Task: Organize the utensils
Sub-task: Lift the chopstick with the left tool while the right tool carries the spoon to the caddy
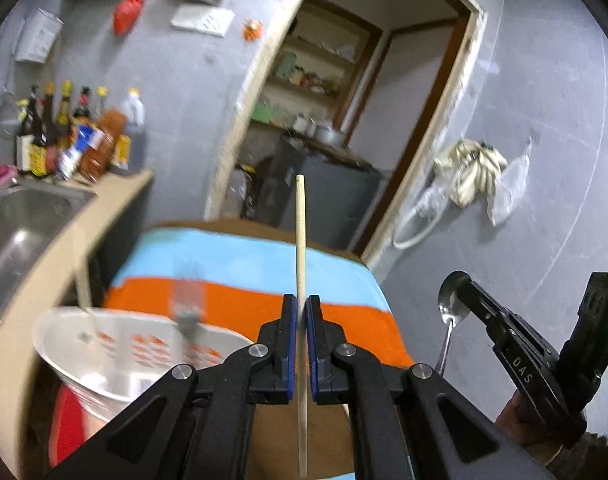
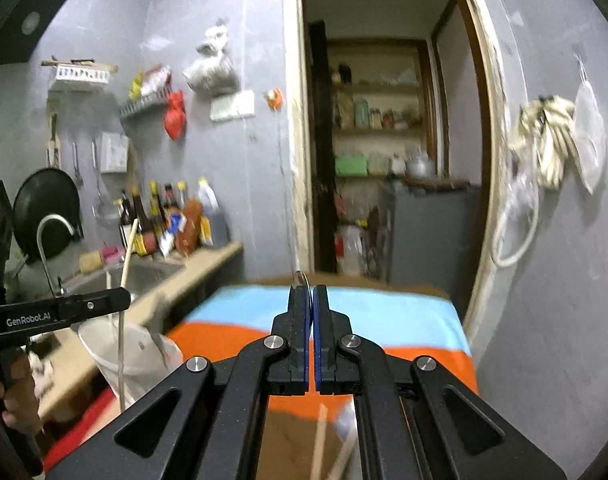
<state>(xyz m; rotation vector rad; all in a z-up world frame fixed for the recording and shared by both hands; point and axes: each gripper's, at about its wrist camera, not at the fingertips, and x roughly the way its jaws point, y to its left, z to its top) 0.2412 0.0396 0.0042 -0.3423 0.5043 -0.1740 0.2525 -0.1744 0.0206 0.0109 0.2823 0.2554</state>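
Observation:
My left gripper is shut on a pale wooden chopstick that stands upright, well above the table. The right wrist view shows that gripper at the left, the chopstick slanting through its tip. My right gripper is shut on a metal spoon, seen edge-on. In the left wrist view this gripper is at the right, with the spoon's bowl up and the handle hanging down. A white perforated utensil holder stands at the lower left with a blurred fork and a stick in it.
An orange and blue striped cloth covers the table. A steel sink, a faucet and sauce bottles line the counter to the left. Loose chopsticks lie blurred below my right gripper. An open doorway lies ahead.

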